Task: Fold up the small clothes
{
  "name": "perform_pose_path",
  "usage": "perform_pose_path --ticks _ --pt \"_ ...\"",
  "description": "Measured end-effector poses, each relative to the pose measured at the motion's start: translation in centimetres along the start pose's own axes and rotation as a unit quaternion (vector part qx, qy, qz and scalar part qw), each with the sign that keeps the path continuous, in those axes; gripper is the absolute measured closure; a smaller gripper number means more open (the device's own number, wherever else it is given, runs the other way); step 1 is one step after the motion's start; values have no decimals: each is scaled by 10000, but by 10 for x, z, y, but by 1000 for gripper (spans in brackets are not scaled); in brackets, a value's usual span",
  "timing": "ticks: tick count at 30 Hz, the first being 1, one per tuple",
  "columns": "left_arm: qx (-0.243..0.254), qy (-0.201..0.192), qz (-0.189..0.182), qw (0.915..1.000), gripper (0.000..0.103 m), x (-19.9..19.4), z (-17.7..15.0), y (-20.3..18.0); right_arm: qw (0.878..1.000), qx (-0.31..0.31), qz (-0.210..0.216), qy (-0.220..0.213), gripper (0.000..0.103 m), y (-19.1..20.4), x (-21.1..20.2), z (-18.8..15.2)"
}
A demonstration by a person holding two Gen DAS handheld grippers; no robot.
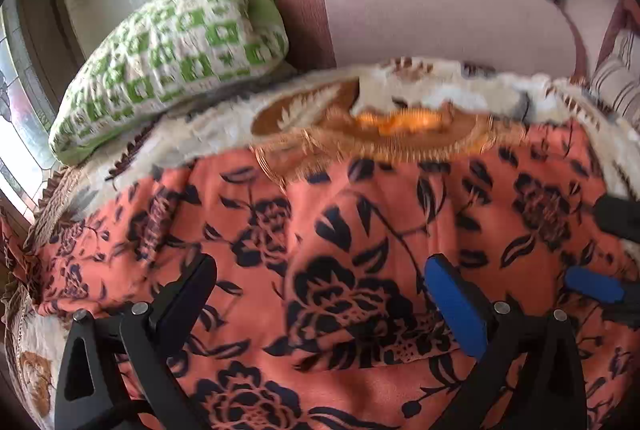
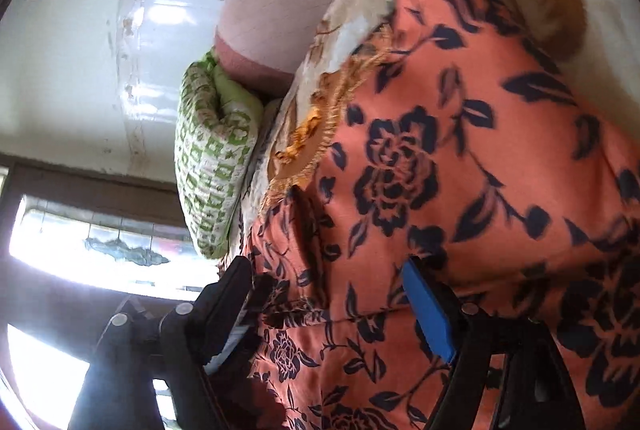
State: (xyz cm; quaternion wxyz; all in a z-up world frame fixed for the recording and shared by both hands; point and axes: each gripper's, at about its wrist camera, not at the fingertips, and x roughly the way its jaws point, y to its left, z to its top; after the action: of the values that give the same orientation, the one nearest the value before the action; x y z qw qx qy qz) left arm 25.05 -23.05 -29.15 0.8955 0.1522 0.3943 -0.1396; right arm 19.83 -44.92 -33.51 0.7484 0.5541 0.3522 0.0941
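An orange garment with a dark floral print (image 1: 360, 213) lies spread over the bed and fills the lower half of both views (image 2: 460, 149). My left gripper (image 1: 320, 266) hovers over its middle, fingers wide apart, open, with nothing pinched. My right gripper (image 2: 326, 266) is also open, and a folded edge of the garment lies loosely between its black finger (image 2: 228, 306) and its blue pad (image 2: 428, 314). The pads do not press on the cloth. In the left wrist view, the right gripper (image 1: 600, 254) shows at the right edge, over the garment.
A cream blanket with brown leaf patterns (image 1: 312, 109) lies under the garment. A green-and-white checked pillow (image 1: 172, 57) and a pink bolster (image 1: 420, 17) lie behind it by the glossy white wall. A bright window (image 2: 100, 250) is to the left.
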Motion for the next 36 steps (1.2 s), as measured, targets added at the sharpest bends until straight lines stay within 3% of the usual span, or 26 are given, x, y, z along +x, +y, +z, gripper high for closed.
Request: perform_pose_path --ticks 1,3,6,7,10,13,15,19,21,24,25,29,36 --pt "47 39 123 9999 0 4 -1 -1 9999 74 -42 62 23 -3 2 0" --pt "155 189 823 9963 0 16 -3 2 9997 222 -98 88 25 -9 10 0" --pt "-111 217 1168 9929 0 16 -2 27 9997 211 -77 113 26 -11 8 0" --pt "-213 187 1435 9892 0 14 0 38 9997 196 -98 123 26 -11 7 0" --pt "-605 -6 2467 9672 0 1 2 82 9996 227 -90 114 27 -13 5 -1" --pt "-1384 -80 2078 9683 0 -19 -1 123 9996 269 -67 96 27 -14 5 -2" --pt "-1600 -203 1617 9736 0 -29 -3 125 9995 275 -90 92 27 -15 5 -2" --pt "-827 -167 657 9943 0 -27 -1 78 9995 266 -97 102 27 -15 5 -2" --pt "-454 -73 361 9983 0 -21 -3 49 9995 274 -88 114 27 -16 5 -2" --pt "-282 37 -144 9995 0 -17 -2 20 9994 301 -104 128 26 -16 7 0" --pt "-177 18 -167 9997 0 -17 1 9 9993 317 -106 146 26 -16 7 1" --pt "190 25 352 9992 0 2 5 -24 9977 620 113 237 26 -24 6 6" --pt "248 430 -226 9985 0 15 -2 -44 9963 763 221 323 26 -28 6 10"
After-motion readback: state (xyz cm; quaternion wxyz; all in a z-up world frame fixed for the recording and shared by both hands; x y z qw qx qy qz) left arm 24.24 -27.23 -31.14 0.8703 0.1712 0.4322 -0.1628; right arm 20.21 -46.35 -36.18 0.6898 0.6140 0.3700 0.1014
